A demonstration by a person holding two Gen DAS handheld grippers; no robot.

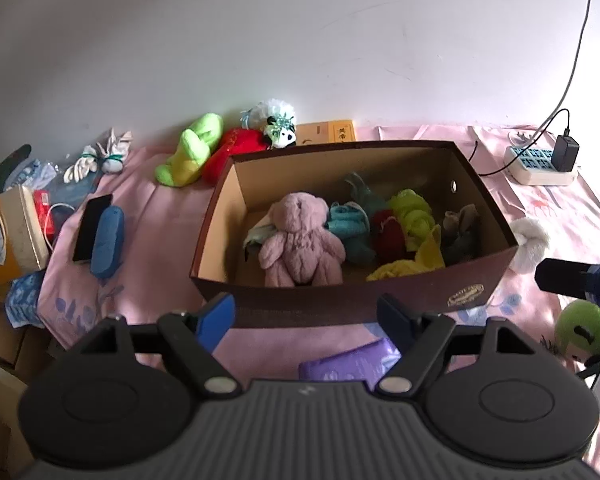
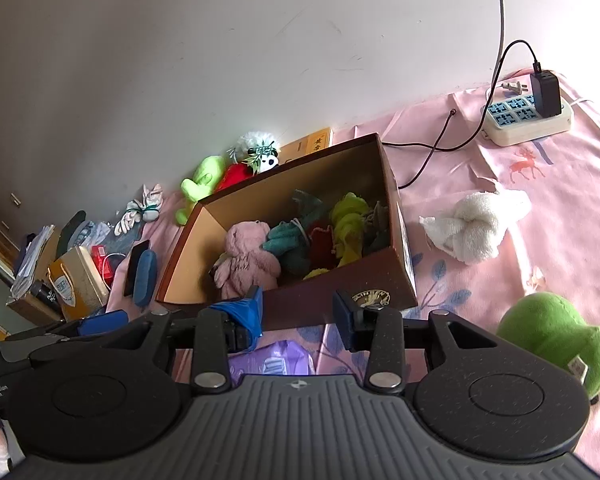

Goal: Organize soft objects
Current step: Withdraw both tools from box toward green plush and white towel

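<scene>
A brown cardboard box (image 1: 340,304) (image 2: 324,304) stands on the pink bed sheet. Inside lie a pink plush bear (image 1: 300,240) (image 2: 246,256), teal cloth (image 1: 350,222), a red toy (image 1: 388,234) and yellow-green cloth (image 1: 414,216). My left gripper (image 1: 306,316) is open and empty just before the box's near wall. My right gripper (image 2: 298,314) is open and empty at the same wall. A white towel bundle (image 2: 474,226) lies right of the box. A green plush (image 2: 556,332) (image 1: 588,330) lies at the near right.
Behind the box lie a lime plush (image 1: 192,150), a red plush (image 1: 232,148) and a panda toy (image 1: 280,132). A blue case (image 1: 107,240) and black phone (image 1: 90,226) lie left. A power strip (image 2: 526,114) sits far right. A purple packet (image 1: 348,364) lies under the grippers.
</scene>
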